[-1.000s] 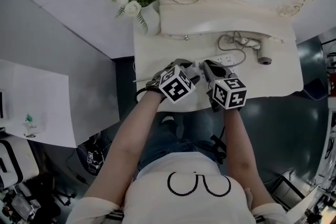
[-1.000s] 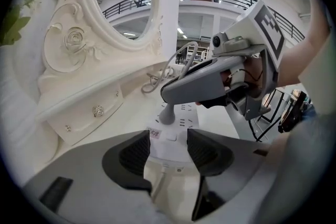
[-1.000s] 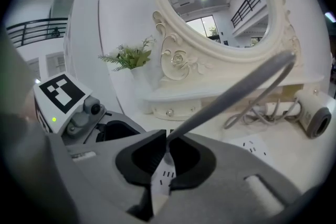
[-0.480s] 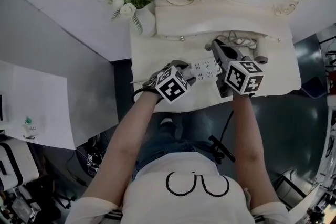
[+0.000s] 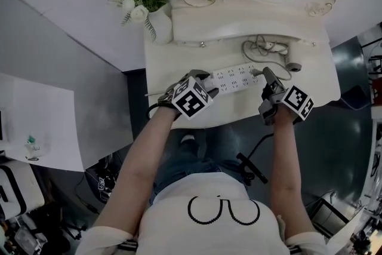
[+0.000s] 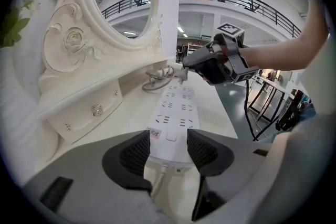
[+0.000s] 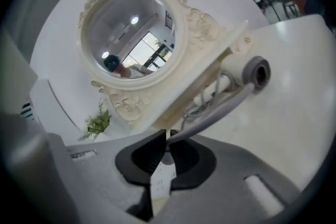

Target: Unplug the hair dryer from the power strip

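Found the left gripper (image 6: 167, 136) clamped on the near end of the strip (image 6: 176, 105), pads pressing both long sides and pinning it flat to the table (image 5: 310, 89). Found the right gripper (image 7: 167, 150) all but closed, pinching the plug (image 6: 180, 75), with the grey cord (image 7: 215, 110) trailing out of the jaws to the dryer (image 7: 255, 72), which lay on the table by the mirror base. Traced the strip's long axis straight away from the left gripper toward the right one. Placed the plug over the far end, well apart from the left pads and wholly in the right gripper's keeping. Judged the plug at or just off the last sockets; could not tell whether the prongs were clear. Reckoned any further pull belonged up and away from the strip's face, against the left hold.
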The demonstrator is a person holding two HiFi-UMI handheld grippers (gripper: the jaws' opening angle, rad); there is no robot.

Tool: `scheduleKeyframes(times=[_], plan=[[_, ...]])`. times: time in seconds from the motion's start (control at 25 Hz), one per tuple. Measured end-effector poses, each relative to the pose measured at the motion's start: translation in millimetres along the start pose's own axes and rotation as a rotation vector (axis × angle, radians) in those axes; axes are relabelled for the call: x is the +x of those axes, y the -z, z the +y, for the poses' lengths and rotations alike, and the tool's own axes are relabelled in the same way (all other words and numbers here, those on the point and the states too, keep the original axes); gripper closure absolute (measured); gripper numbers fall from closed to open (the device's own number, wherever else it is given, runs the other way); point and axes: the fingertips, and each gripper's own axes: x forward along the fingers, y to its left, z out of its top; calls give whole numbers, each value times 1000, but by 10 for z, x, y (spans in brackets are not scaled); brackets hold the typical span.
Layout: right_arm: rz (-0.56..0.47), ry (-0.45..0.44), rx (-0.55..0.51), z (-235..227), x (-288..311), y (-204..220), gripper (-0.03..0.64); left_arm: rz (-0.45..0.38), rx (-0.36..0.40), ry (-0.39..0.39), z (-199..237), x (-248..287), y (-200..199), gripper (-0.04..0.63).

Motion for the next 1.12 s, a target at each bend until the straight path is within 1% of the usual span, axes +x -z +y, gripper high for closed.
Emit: scheduleKeyframes(times=[0.08,0.16,0.24,0.32,0.4,0.44,0.48,0.56,0.6,0.64,0.68,0.8,0.88,0.96,1.0,1.12], plan=[[27,25,69,-221,-128,69,591,-2,0,0,-5,1,1,374],[57,12,113,-349,-240,167,589,-10,0,0,-11,1,3,374],[73,-6,183,-458,-332,263,583,-17,-1,-2,-8,-3,5,374],[91,35,247,-636,-413,367,583,-15,-1,-4,-1,-4,5,374],[97,112,261,-830,-503,449,586,-12,0,-3,-6,-1,0,374],[94,151,246,-910,-541,474,578,-10,0,-3,-9,0,0,374],[92,190,216,-974,-572,492,548,-9,0,-4,-10,-1,0,374],[89,262,123,-1048,-616,510,472,-8,0,-4,-12,1,2,374],[83,285,79,-1057,-635,508,454,-7,0,-4,-14,3,3,374],[70,296,46,-1048,-652,496,427,-6,0,-3,-16,4,3,374],[50,295,26,-1025,-666,472,384,-6,0,-4,-18,4,4,374],[-11,272,0,-946,-717,371,291,-7,-1,-5,-16,-1,4,374],[-41,292,-30,-943,-790,300,270,-11,-2,-6,-14,-1,3,374],[-80,319,-75,-927,-895,208,265,-14,-3,-8,-12,-2,2,374],[-106,316,-96,-886,-950,151,265,-16,-4,-8,-11,-3,4,374],[-188,251,-172,-608,-1091,-36,267,-21,-20,-5,-11,-21,18,375]])
